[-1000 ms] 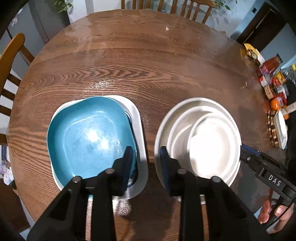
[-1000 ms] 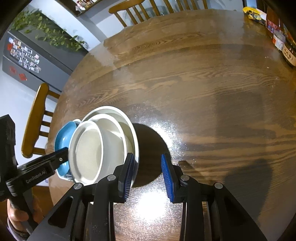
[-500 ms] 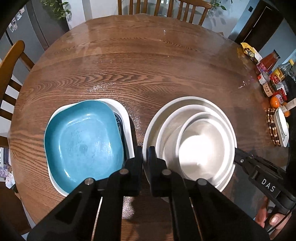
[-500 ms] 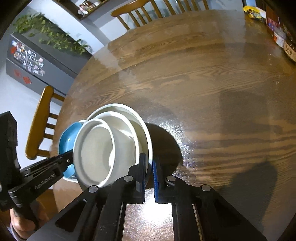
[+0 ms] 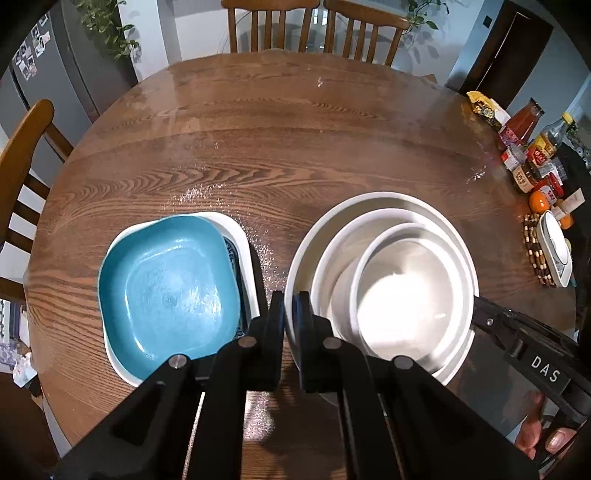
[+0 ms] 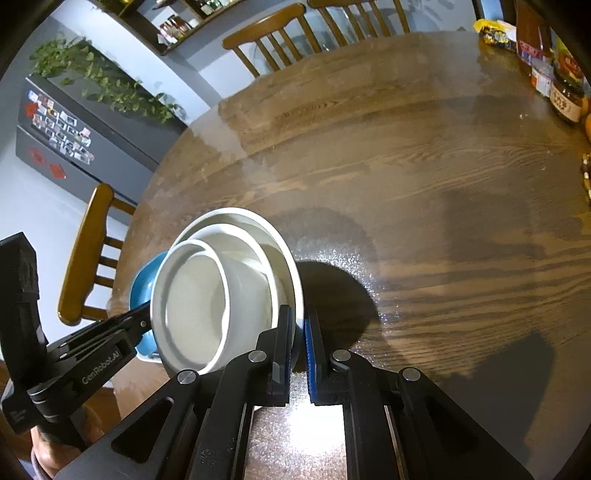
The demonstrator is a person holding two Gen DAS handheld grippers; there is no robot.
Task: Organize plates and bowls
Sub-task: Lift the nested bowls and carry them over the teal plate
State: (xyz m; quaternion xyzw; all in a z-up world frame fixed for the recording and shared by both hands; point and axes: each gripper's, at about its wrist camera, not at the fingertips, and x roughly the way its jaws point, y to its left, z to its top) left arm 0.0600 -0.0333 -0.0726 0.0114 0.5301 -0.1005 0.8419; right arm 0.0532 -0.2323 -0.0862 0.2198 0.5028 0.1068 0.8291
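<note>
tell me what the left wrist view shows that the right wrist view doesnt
Only the left wrist view: the whole teal square dish nested in a white square dish, and a beaded trivet. Only the right wrist view: the fridge with magnets and the wall shelf. Both: the stacked white round bowls, each gripper clamping the bottom plate's rim, the wooden table.

A round wooden table (image 5: pixel 280 147) with strong grain and a glossy, glare-spotted top fills the room's middle. Wooden chairs (image 5: pixel 310 26) with slatted backs stand at its far edge, another chair (image 6: pixel 88 258) at the left. A dark grey fridge (image 6: pixel 62 147) carries magnets and photos, with a trailing plant (image 6: pixel 107 85) on top. The walls are pale blue-grey; a dark door (image 5: pixel 506 48) stands at the far right.
</note>
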